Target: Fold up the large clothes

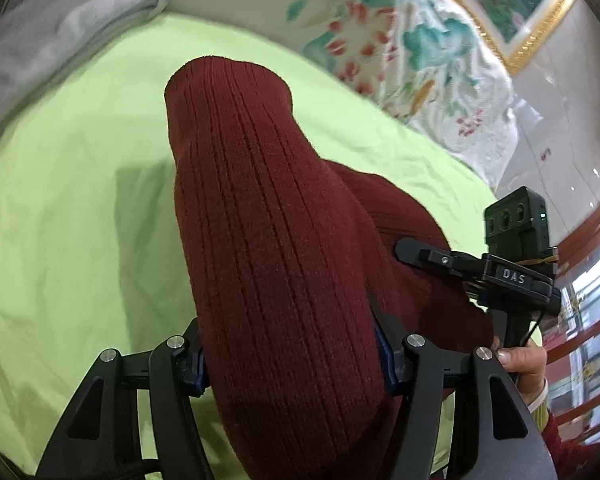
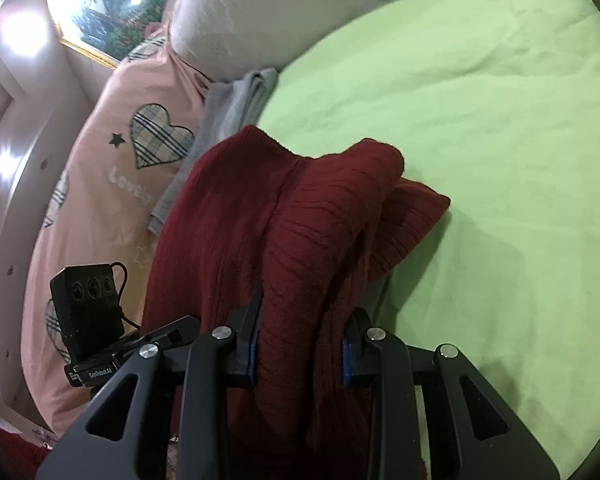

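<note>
Both the left gripper [image 1: 292, 356] and right gripper [image 2: 300, 356] clamp thick bunches of the soft, limp dark-red ribbed knit sweater [image 1: 260, 220], probably best held at its edges.

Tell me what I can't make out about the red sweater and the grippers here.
- Left gripper fingertips: left wrist view, buried in the red sweater.
- Right gripper fingertips: right wrist view, wrapped by the sweater.
- Sweater's bottom: cut off by both frame edges.
- Grey garment: blurred, left wrist view.

A home bedroom: a bed [image 2: 480, 120] with green sheet, a pink heart-patterned pillow [image 2: 112, 184], a gold-framed painting [image 1: 512, 4].
</note>
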### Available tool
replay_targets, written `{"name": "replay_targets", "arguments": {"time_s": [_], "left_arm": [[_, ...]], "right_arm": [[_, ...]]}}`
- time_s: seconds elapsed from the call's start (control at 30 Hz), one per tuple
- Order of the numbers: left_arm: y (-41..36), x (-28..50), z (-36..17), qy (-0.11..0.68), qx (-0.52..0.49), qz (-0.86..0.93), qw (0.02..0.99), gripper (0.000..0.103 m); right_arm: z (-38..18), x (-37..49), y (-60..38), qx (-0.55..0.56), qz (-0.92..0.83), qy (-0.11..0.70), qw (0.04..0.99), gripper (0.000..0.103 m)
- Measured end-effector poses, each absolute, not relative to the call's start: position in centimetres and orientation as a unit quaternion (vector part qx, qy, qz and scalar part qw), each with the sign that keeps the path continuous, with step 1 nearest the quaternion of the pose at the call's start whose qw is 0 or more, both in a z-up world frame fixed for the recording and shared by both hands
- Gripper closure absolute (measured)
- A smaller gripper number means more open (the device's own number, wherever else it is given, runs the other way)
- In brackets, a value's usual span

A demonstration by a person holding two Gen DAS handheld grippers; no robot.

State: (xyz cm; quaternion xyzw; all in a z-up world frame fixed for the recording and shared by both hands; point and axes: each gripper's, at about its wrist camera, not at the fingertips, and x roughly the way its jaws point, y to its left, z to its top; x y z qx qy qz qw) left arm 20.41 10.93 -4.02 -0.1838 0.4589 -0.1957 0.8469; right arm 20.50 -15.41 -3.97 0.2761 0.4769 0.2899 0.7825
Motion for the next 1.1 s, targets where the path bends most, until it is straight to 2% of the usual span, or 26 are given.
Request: {"name": "replay_targets", "arguments": {"time_s": [0.1,0.17,0.37,0.53,0.63,0.8,0.87,1.0,1.1], "left_arm": [[11.9,20.1,-5.8,0.459,-0.197,-0.191,0.845,0.032],[12.3,20.0,-6.2,0.462,-0.208,-0.192,0.841,0.026],[13.1,18.2,-5.1,0.451,-0.207,-0.173,0.851,0.024],[14.5,15.7,-3.0,0.417,-0.204,-0.150,0.873,0.024],[15.4,14.7,-1.7,0.390,-0.207,-0.144,0.886,0.026],[15.3,13.3,-0.2,0.358,-0.197,-0.174,0.896,0.040],[14.6,13.2,-0.2,0.360,-0.180,-0.176,0.898,0.048],[12.7,13.8,-0.8,0.374,-0.158,-0.186,0.895,0.050],[12.2,14.2,-1.3,0.381,-0.138,-0.180,0.896,0.050]], "right_arm": [[-5.8,20.6,-15.7,0.284,0.271,0.490,0.778,0.069],[-6.6,20.5,-16.0,0.290,0.260,0.493,0.778,0.054],[-6.1,20.1,-16.6,0.291,0.240,0.488,0.787,0.039],[-4.4,19.3,-18.6,0.294,0.219,0.459,0.810,0.038],[-3.2,19.0,-19.1,0.286,0.222,0.439,0.822,0.038],[-3.2,19.3,-18.0,0.271,0.232,0.451,0.818,0.040],[-3.7,19.4,-17.5,0.267,0.233,0.459,0.814,0.050],[-4.6,19.6,-16.7,0.260,0.233,0.470,0.811,0.052],[-4.8,19.8,-16.5,0.258,0.235,0.474,0.808,0.072]]}}
